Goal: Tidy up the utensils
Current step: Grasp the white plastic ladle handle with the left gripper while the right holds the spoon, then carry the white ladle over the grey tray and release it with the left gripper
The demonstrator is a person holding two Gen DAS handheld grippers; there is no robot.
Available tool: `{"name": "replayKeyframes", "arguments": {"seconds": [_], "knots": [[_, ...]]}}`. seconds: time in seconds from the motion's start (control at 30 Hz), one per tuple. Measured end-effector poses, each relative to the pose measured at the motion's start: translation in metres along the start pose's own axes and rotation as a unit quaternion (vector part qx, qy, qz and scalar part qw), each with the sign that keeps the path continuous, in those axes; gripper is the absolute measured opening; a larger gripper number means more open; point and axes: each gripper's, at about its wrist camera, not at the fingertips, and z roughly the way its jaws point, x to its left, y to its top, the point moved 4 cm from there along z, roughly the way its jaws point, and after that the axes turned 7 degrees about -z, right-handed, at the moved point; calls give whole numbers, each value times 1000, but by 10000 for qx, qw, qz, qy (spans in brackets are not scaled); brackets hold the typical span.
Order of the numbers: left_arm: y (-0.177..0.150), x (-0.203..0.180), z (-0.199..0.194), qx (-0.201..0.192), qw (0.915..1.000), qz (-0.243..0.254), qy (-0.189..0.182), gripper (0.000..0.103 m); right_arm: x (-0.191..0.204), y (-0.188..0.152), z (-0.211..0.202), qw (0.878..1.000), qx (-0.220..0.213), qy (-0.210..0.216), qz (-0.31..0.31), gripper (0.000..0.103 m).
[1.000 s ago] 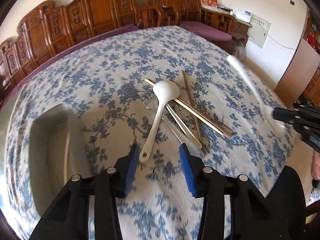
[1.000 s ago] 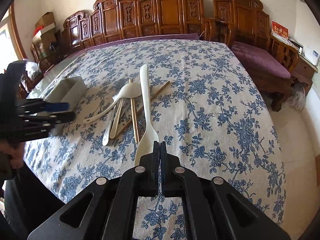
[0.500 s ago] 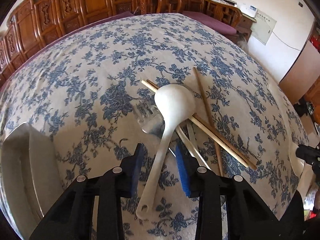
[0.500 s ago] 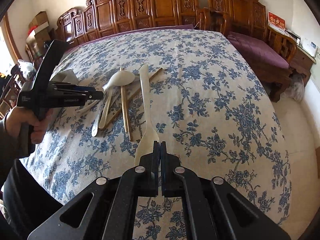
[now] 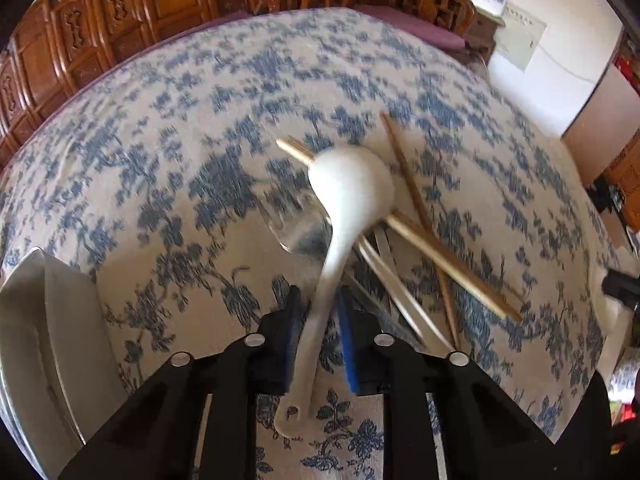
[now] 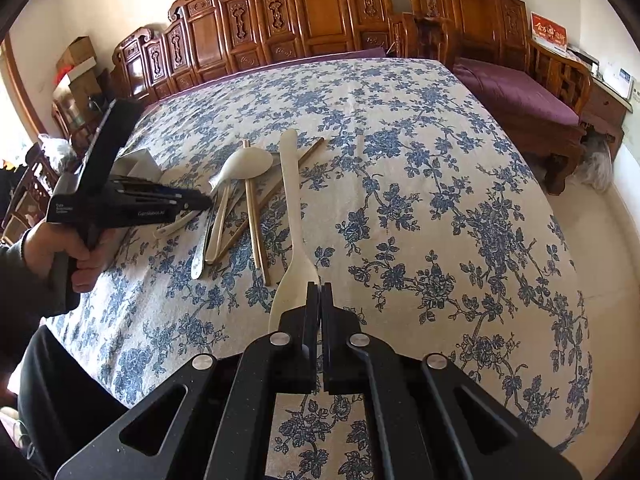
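A white ladle (image 5: 348, 196) lies bowl-down on a pile of wooden chopsticks (image 5: 436, 256) and metal cutlery (image 5: 392, 300) on the floral tablecloth. My left gripper (image 5: 318, 320) straddles the ladle's handle, blue pads close on both sides, a small gap still visible. It also shows in the right wrist view (image 6: 200, 202) at the pile (image 6: 248, 200). My right gripper (image 6: 320, 292) is shut on the wide end of a white rice paddle (image 6: 290, 216), held over the cloth just right of the pile.
A white tray (image 5: 44, 340) sits at the left table edge, also seen behind the left gripper (image 6: 136, 164). Carved wooden chairs (image 6: 320, 12) line the far side. A purple-cushioned bench (image 6: 516, 88) stands to the right.
My left gripper moved forward over the ladle handle and its pads narrowed around it. My right gripper kept hold of the paddle and shifted only slightly.
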Motion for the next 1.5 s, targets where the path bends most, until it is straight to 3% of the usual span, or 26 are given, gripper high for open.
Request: {"name": "replayKeyframes", "arguments": {"seconds": [0.37,0.83,1.2,1.5], "knots": [[1,-4,-7,-49,9995,-31,326,9,4,3,-6,9999,-104,22,-38,2],[-16,-4,-99,-821,9959,-84,368,9,44,12,-16,9980,-286,10,-567,2],[-41,37,-161,-1240,9905,-349,482,9,91,36,-15,9945,-365,20,-986,2],[-61,85,-170,-1295,9871,-683,651,9,116,51,-18,9927,-398,27,-1140,2]]}}
